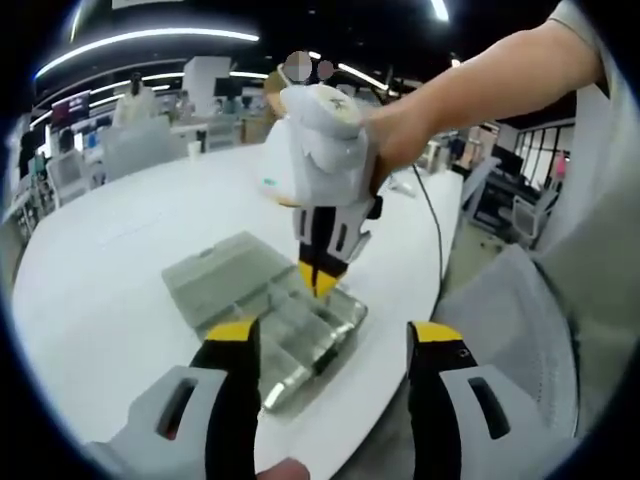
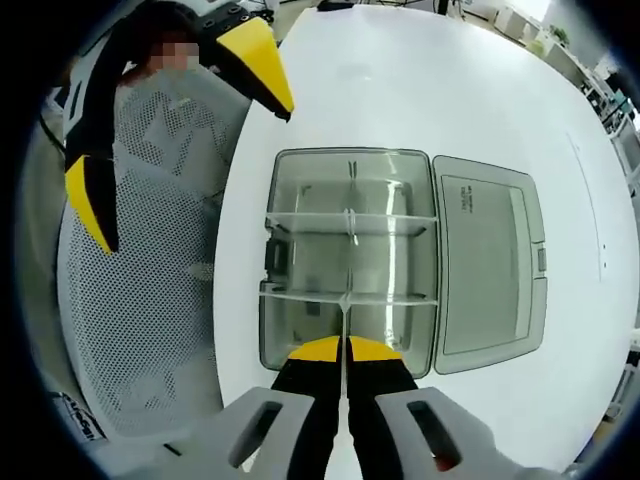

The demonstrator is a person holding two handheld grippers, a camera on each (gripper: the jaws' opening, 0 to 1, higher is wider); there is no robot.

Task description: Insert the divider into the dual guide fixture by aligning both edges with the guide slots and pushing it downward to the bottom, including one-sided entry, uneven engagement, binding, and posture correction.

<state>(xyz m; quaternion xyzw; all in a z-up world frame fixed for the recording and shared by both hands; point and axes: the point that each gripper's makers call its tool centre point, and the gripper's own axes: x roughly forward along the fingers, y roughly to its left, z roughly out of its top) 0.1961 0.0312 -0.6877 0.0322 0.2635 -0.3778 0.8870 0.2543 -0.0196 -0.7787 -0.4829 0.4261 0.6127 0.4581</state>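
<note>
Above the clear box (image 2: 350, 260) on the white table (image 2: 420, 90), the right gripper (image 2: 345, 350) pinches the thin divider (image 2: 346, 315), which should descend level, while the left gripper (image 1: 330, 335) waits open.

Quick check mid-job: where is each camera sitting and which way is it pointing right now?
Left gripper view: rides the left tongs, held open low at the table edge, looking across at the clear box and the right tongs above it; a person's arm shows.
Right gripper view: rides the right tongs, looking straight down into the box, its lid open beside it, jaws together on a thin divider; the left tongs show upper left.
Shared: box, table, each other's tongs.
</note>
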